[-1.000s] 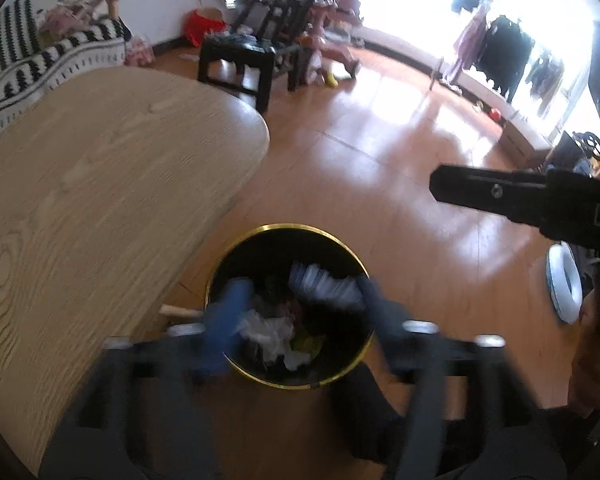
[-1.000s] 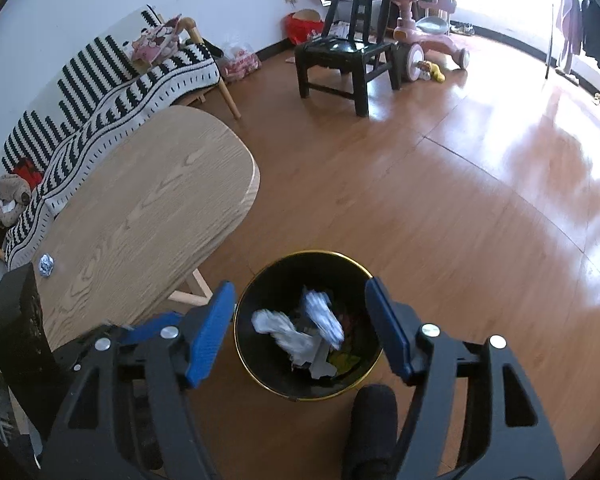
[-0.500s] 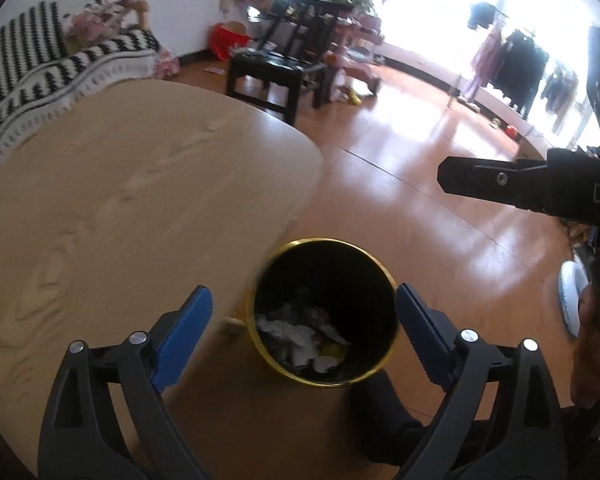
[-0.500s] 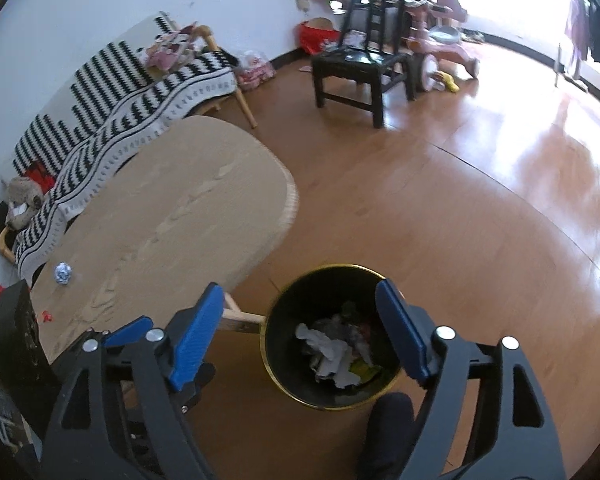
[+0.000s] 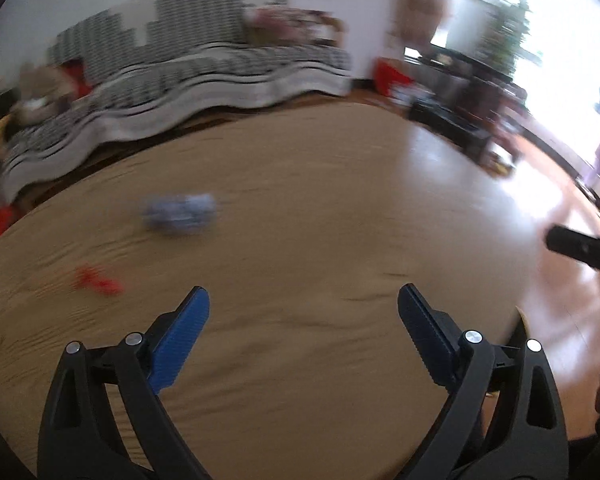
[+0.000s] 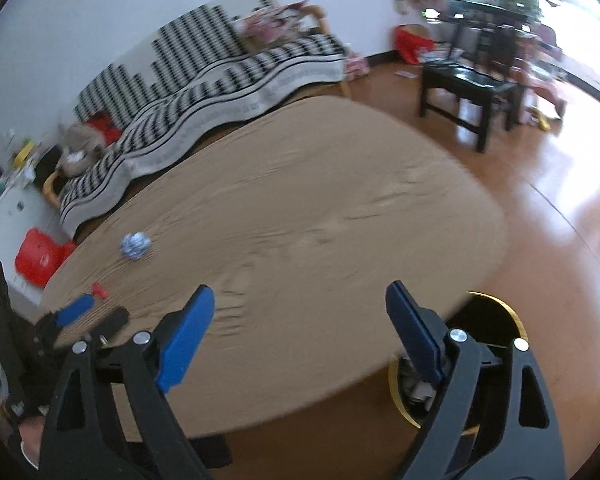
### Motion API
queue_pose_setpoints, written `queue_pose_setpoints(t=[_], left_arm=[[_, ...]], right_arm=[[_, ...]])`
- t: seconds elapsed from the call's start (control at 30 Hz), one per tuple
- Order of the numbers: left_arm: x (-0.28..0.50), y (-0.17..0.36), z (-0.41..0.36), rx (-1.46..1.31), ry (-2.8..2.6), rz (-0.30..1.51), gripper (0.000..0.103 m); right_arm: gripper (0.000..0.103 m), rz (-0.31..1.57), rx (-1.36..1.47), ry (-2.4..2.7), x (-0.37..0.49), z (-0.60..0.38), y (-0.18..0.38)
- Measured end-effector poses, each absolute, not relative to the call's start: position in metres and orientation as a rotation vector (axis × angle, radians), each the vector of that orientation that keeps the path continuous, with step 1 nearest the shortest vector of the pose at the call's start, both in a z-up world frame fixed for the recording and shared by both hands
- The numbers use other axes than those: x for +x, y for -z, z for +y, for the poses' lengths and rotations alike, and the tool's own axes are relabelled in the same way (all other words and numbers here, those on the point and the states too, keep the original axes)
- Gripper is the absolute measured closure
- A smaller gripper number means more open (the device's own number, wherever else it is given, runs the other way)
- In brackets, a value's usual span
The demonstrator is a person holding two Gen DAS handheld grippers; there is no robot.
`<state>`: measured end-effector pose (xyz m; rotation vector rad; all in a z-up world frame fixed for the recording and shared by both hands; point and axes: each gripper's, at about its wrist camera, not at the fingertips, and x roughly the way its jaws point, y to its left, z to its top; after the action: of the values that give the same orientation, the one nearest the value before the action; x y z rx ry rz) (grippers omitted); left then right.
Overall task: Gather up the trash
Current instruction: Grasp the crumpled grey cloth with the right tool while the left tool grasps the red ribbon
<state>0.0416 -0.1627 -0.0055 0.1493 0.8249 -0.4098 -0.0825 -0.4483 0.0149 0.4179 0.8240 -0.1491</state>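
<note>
A crumpled bluish-white ball (image 6: 136, 246) lies on the oval wooden table (image 6: 320, 200), blurred in the left wrist view (image 5: 180, 216). A small red scrap (image 6: 99, 290) lies nearer the table's edge, also visible from the left wrist (image 5: 96, 280). My left gripper (image 5: 303, 300) hangs open over bare tabletop, short of both pieces; the right wrist view shows it (image 6: 96, 314) beside the red scrap. My right gripper (image 6: 300, 294) is over the table's near end, jaws opening, nothing between them. The black, gold-rimmed trash bin (image 6: 500, 308) stands on the floor behind its right finger.
A sofa under a black-and-white striped cover (image 6: 220, 80) runs along the wall behind the table. A black chair (image 6: 468, 84) stands on the shiny wooden floor to the right. A red container (image 6: 36, 256) sits on the floor at the left.
Both grippers have swung away from above the bin, over to the tabletop. Their jaws stand wider than a second ago. The ball and the red scrap have come into the left wrist view.
</note>
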Motion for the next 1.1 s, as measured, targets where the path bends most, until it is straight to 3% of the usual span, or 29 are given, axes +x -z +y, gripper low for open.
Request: queue_pose_setpoints(t=[0.37,0.83,1.1], left_arm=[[0.126,0.033,-0.024,-0.075,0.116,0.915,0.01],[0.169,0.078,-0.003,-0.104,0.055,1.005,0.011],[0.163,0.077,0.016,-0.088,0.094,0.971,0.035]], right_arm=[[0.018,0.845,0.307,-0.067,0.036,-0.32,0.002],[0.018,0.897,0.247,-0.134,0.147,-0.248,0.049],[0.018,0.933,0.147,-0.14,0.183,-0.217,0.072]])
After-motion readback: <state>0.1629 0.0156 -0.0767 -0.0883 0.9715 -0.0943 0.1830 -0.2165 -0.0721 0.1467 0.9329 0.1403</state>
